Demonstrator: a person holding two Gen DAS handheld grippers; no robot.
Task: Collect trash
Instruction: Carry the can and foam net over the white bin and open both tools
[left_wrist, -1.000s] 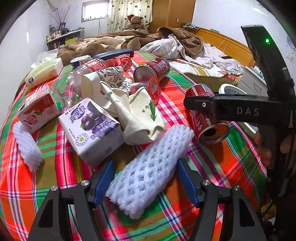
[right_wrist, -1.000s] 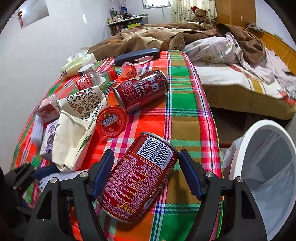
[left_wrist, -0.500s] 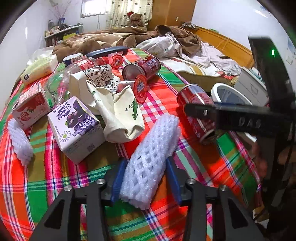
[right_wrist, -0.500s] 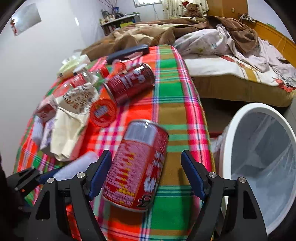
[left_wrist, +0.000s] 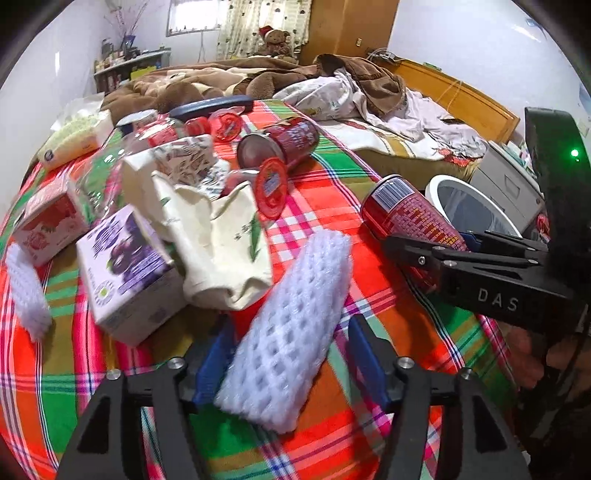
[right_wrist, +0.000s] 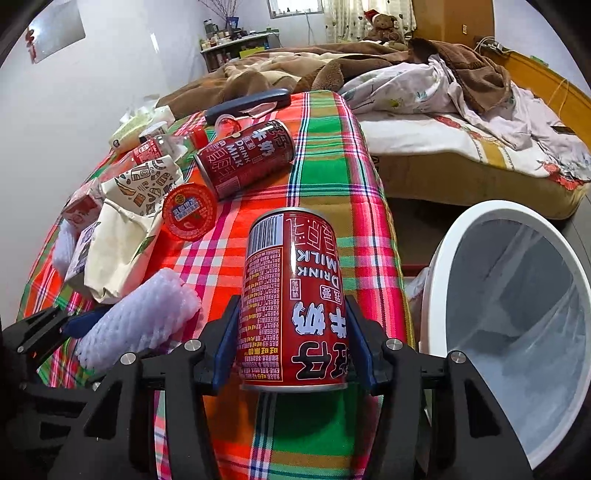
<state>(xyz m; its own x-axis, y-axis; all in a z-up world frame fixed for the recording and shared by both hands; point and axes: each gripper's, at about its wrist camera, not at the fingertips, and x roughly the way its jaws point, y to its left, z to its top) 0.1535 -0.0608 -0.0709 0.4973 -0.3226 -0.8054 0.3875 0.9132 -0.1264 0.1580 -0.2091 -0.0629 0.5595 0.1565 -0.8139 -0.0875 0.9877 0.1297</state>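
My right claw (right_wrist: 291, 347) is clamping a red can (right_wrist: 293, 295) over the plaid cloth (right_wrist: 325, 155), its jaws having just closed onto it, with the white bin (right_wrist: 436, 280) just to its right. My left claw (left_wrist: 288, 350) is straddling a white foam net (left_wrist: 291, 332); its jaws have just been opening and I cannot tell whether the pads are pressing it. Behind, 1 more can (right_wrist: 245, 162) is lying beside a purple carton (left_wrist: 129, 266).

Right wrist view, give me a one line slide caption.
Right claw clamped on a red milk can above the plaid cloth, white bin open alongside.
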